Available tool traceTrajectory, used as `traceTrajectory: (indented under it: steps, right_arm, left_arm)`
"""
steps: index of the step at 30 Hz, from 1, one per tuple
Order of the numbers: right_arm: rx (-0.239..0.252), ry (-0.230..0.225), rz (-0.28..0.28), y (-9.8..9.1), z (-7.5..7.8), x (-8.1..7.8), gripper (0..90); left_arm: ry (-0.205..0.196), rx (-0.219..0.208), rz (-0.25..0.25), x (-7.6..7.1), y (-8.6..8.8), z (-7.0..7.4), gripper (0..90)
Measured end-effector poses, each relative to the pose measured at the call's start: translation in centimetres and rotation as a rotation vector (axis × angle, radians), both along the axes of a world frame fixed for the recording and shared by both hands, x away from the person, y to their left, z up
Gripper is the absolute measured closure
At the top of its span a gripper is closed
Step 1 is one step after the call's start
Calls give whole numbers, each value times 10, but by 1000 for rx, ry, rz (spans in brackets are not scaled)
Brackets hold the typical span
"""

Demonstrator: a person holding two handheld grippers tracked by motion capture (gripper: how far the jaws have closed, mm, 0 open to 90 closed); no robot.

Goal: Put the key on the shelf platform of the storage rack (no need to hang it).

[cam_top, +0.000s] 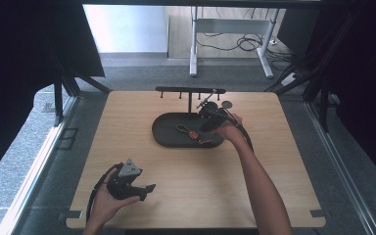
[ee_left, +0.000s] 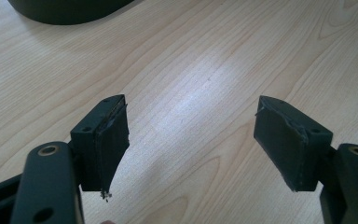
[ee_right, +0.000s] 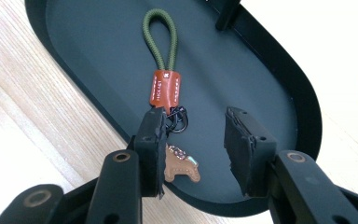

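Nearest to us in the high view, the left gripper (cam_top: 144, 190) rests low over the front left part of the wooden table (cam_top: 186, 186), held by the person's left hand (cam_top: 106, 204). A grey three-cornered plate (cam_top: 129, 169) sits on top of it, and its cable loops out to the left. In the left gripper view we see its jaws standing wide apart, with only bare wood between them. The pad of its left jaw looks frayed at the lower edge. At the top of that view a dark curved edge is cut off by the frame; we take it for the tray.

Farther away, the black oval tray (cam_top: 165, 134) lies near the middle of the table. The right gripper (ee_right: 193, 140) hangs over the right end of the tray, and the right hand (cam_top: 232, 131) holds it. Its jaws are open at a medium width and hold nothing. In the tray lies a keychain (ee_right: 166, 91) with an olive cord loop, an orange leather tab and a dark ring. A small brown animal-shaped charm (ee_right: 182, 165) is partly hidden behind the left jaw. The writing on the tab is too small to read.

Behind the tray stands a black rack (cam_top: 191, 91) with small pegs. Its base is hidden by the right gripper.
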State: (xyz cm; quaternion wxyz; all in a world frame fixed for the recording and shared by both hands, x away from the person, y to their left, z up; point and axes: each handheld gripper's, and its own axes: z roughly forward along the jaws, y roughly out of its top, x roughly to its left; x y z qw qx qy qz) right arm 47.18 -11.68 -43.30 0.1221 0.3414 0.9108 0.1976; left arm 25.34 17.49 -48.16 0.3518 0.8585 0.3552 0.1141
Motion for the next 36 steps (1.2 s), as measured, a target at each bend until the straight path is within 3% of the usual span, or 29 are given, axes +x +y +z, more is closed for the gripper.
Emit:
traceTrajectory:
  steps: [17,27,36]
  right_arm:
    - [72,-35,14,-23,14,-27,551]
    - [119,-64,50,-50,16,-68,534]
    - [144,-71,59,-77,0,-101,518]
  left_arm:
    - [9,16,0,1,-4,-4,269]
    - [13,32,-12,2,-11,-7,269]
    - [10,40,-9,1,-13,-6,269]
